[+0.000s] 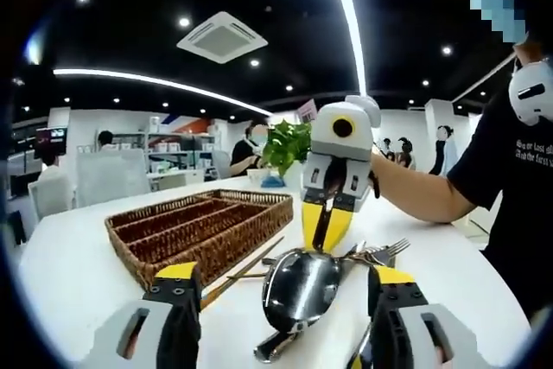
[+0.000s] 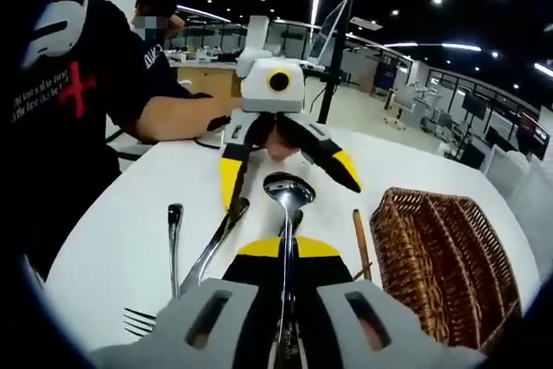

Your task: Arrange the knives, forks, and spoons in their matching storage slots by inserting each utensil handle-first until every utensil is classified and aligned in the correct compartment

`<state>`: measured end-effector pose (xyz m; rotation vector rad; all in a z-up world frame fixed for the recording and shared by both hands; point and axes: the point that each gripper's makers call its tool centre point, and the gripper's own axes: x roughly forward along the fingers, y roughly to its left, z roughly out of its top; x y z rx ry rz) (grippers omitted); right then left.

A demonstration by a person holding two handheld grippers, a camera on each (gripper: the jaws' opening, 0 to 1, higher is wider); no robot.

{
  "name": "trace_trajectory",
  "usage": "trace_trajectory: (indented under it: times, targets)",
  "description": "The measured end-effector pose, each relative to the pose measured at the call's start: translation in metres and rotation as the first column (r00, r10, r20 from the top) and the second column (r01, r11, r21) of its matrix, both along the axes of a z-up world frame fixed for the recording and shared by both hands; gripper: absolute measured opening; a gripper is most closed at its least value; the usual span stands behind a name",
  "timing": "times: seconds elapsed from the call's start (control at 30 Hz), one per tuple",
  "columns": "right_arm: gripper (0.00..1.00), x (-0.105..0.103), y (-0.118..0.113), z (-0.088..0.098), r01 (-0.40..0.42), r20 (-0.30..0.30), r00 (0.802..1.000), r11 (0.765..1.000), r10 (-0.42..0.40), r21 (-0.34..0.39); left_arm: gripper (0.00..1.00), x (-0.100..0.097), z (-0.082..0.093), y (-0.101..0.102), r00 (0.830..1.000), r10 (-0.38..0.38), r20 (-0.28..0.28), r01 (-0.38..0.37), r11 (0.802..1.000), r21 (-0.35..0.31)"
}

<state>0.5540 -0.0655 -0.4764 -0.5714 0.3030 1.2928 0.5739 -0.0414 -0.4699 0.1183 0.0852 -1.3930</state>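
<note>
The right hand-held gripper is clenched on a spoon, bowl forward, presumably for handle-first insertion; the left hand-held gripper waits released beyond it; the wicker tray sits alongside on the worktop.

White table, basket, cutlery

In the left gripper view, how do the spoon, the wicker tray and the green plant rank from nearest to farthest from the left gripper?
1. Spoon: between the left gripper jaws.
2. Wicker tray: on the table, ahead and to the left.
3. Green plant: far table edge.
</note>
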Motion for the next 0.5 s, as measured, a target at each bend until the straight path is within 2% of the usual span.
trace_trajectory:
  times: [0.03, 0.07, 0.2, 0.4, 0.47, 0.5]
  targets:
    - [0.01, 0.0, -0.002, 0.001, 0.0, 0.002, 1.0, 1.0, 0.0, -0.003, 0.98, 0.007, 0.002, 0.002, 0.999, 0.032, 0.008, -0.032, 0.999, -0.01]
    - [0.01, 0.002, -0.004, 0.004, 0.004, 0.017, 1.0, 1.0, -0.004, -0.001, 1.0, 0.015, 0.005, 0.004, 0.997, 0.074, 0.011, -0.074, 0.997, -0.022]
    - [0.01, 0.006, -0.01, 0.009, 0.019, 0.044, 0.999, 1.0, -0.019, -0.017, 1.0, 0.028, 0.004, 0.014, 0.992, 0.122, 0.014, -0.122, 0.992, -0.014]
    - [0.01, 0.006, -0.019, 0.021, 0.042, 0.069, 0.997, 0.999, -0.041, -0.018, 1.0, 0.027, 0.003, 0.014, 0.991, 0.133, 0.014, -0.133, 0.991, -0.006]
    - [0.01, 0.006, -0.022, 0.025, 0.043, 0.092, 0.995, 0.999, -0.041, -0.017, 1.0, 0.026, 0.001, 0.016, 0.992, 0.128, 0.012, -0.128, 0.992, 0.009]
    - [0.01, 0.007, -0.025, 0.027, 0.049, 0.097, 0.994, 0.999, -0.047, -0.023, 1.0, 0.025, -0.002, 0.021, 0.992, 0.123, -0.007, -0.122, 0.992, 0.031]
